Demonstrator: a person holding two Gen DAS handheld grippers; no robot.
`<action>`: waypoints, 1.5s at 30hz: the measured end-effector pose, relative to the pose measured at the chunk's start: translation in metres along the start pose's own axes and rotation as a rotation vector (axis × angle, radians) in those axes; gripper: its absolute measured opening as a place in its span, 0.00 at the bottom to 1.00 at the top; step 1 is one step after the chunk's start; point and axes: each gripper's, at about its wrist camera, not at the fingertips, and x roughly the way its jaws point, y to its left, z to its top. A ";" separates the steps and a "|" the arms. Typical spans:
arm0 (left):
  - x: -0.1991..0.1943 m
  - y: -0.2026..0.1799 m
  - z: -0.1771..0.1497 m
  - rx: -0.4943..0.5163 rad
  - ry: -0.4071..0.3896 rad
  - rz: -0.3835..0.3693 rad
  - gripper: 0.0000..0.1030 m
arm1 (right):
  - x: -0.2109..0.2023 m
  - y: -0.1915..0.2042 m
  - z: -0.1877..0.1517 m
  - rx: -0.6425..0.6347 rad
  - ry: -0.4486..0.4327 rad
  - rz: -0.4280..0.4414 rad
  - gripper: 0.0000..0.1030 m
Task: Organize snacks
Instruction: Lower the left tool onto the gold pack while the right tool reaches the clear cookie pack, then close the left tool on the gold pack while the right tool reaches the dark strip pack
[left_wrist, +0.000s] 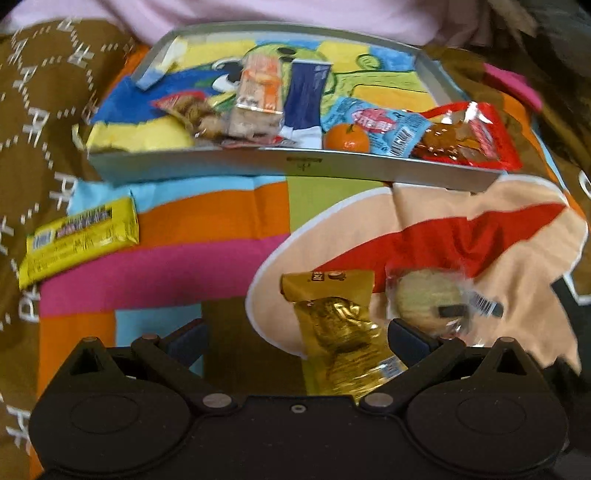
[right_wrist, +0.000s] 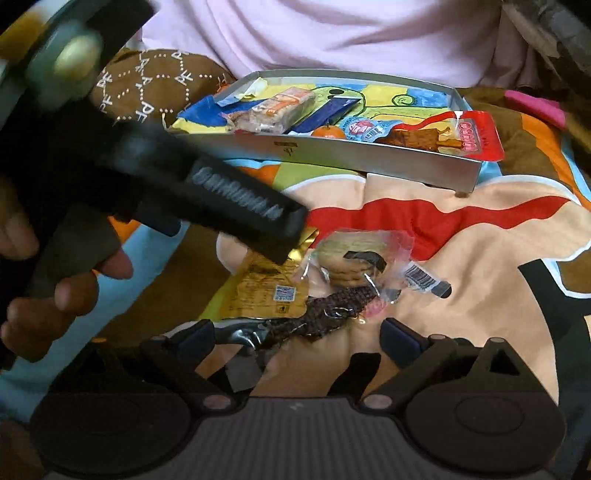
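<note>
- Pictured: a metal tray (left_wrist: 258, 168) on a brightly patterned blanket (left_wrist: 207, 266), already holding a clear-wrapped cracker pack (left_wrist: 258, 99), a dark blue packet (left_wrist: 303, 99), a tangerine (left_wrist: 346, 138), a light blue candy bag (left_wrist: 380, 125) and a red snack bag (left_wrist: 476, 138) draped over the right rim.
- Still outside the tray: a gold-wrapped snack (left_wrist: 340, 332), a clear-wrapped cookie (left_wrist: 432, 299) just beside it, a dark crinkled wrapper (right_wrist: 325, 314) near both, and a yellow bar (left_wrist: 79, 240) well apart on the left.
- Left gripper (left_wrist: 295, 332) low over the blanket, fingers spread wide and grasping nothing, the gold-wrapped snack lying between them toward the right finger.
- Right gripper (right_wrist: 295, 332) likewise released and empty, the dark crinkled wrapper stretched across the gap between its fingers; contact with either finger impossible to tell.
- Seen from the right wrist camera: the left tool crossing the view above the gold wrapper, blurred.
- Step in hand, by appearances: picking up one of the loose snacks for the tray, roughly half the sorting done.
- Next move likely calling for a centred closing on the gold wrapper, then a lift clear of the tray's near wall.
- Risk worth noting: slippery foil, and the cookie close enough to be nudged.
</note>
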 end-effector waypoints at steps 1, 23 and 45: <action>-0.001 -0.001 0.001 -0.018 0.005 0.006 0.99 | 0.001 0.002 0.000 -0.006 -0.002 -0.008 0.98; 0.030 0.004 0.006 0.080 0.067 -0.065 0.93 | -0.007 0.013 -0.007 -0.034 -0.064 -0.137 0.88; 0.023 0.021 -0.005 0.264 0.033 -0.040 0.73 | -0.003 0.006 0.000 0.093 -0.022 -0.086 0.79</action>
